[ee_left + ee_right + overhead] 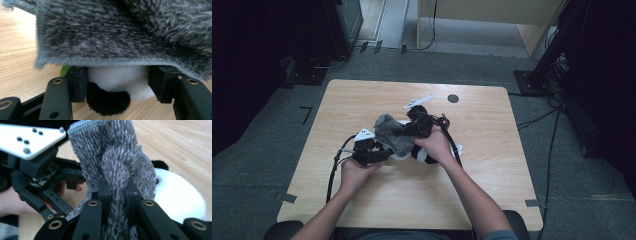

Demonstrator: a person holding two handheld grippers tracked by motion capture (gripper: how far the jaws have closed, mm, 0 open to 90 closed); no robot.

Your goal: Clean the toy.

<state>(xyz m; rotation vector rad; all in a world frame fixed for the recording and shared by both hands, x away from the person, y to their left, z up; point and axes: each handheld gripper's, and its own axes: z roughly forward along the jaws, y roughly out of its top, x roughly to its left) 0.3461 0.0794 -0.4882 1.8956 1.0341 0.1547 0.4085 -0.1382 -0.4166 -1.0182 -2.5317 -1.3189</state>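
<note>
The right gripper (117, 195) is pinching the grey cloth (112, 157), draping it over the plush panda (117, 80) that the left gripper (117, 85) is clamping; next, full coverage.

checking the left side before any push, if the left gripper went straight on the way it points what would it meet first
The left gripper already has the black and white plush toy between its jaws, so going on would most likely press into that toy first. The grey fuzzy cloth hangs just above and in front; how far back it reaches is unclear.
</note>
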